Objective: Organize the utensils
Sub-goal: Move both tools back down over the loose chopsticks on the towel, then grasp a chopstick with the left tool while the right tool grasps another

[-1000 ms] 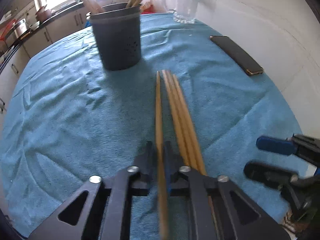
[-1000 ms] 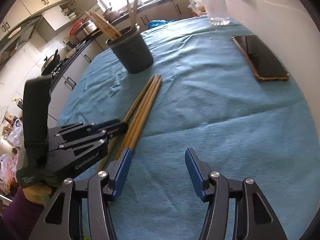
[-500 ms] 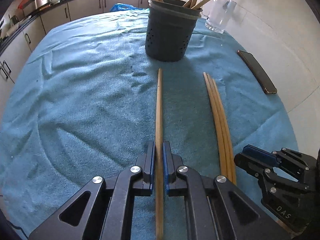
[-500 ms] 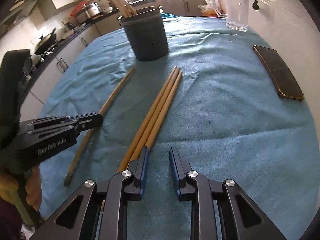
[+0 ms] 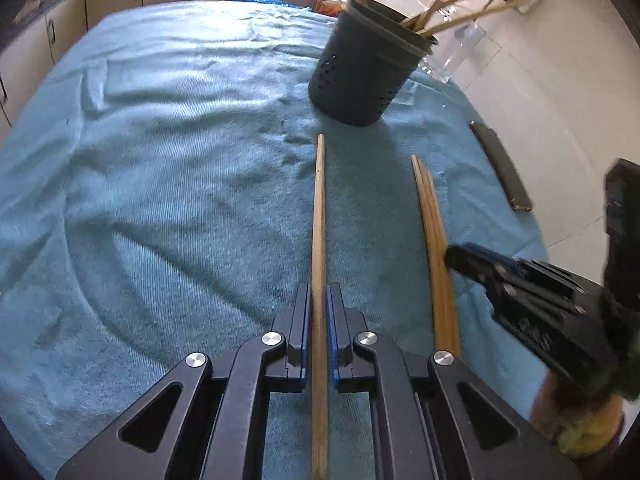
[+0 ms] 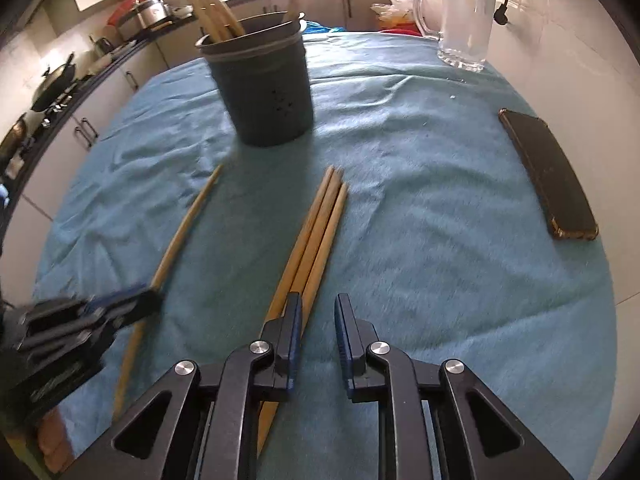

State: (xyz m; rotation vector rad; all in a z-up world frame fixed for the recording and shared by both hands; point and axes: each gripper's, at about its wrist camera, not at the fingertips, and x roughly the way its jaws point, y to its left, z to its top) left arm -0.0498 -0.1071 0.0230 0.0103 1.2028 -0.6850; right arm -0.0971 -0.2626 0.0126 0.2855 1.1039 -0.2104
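A dark perforated utensil holder (image 5: 360, 76) (image 6: 268, 96) with several wooden sticks in it stands at the far side of a blue cloth (image 5: 160, 160). My left gripper (image 5: 319, 292) (image 6: 156, 296) is shut on a single wooden chopstick (image 5: 319, 208) (image 6: 188, 228) that points toward the holder. Three more chopsticks (image 5: 436, 232) (image 6: 320, 224) lie side by side to its right. My right gripper (image 6: 318, 300) (image 5: 460, 252) is at their near end with its jaws closing. The sticks run under its left finger, and only cloth shows in the gap.
A dark phone (image 6: 548, 172) (image 5: 502, 168) lies near the cloth's right edge. A glass mug (image 6: 464, 20) (image 5: 456, 52) stands at the far right corner. Kitchen cabinets and a counter with pots run behind and to the left of the table.
My left gripper has carried its chopstick leftward, away from the other three. The right gripper has narrowed its jaws and moved up to the near end of those three.
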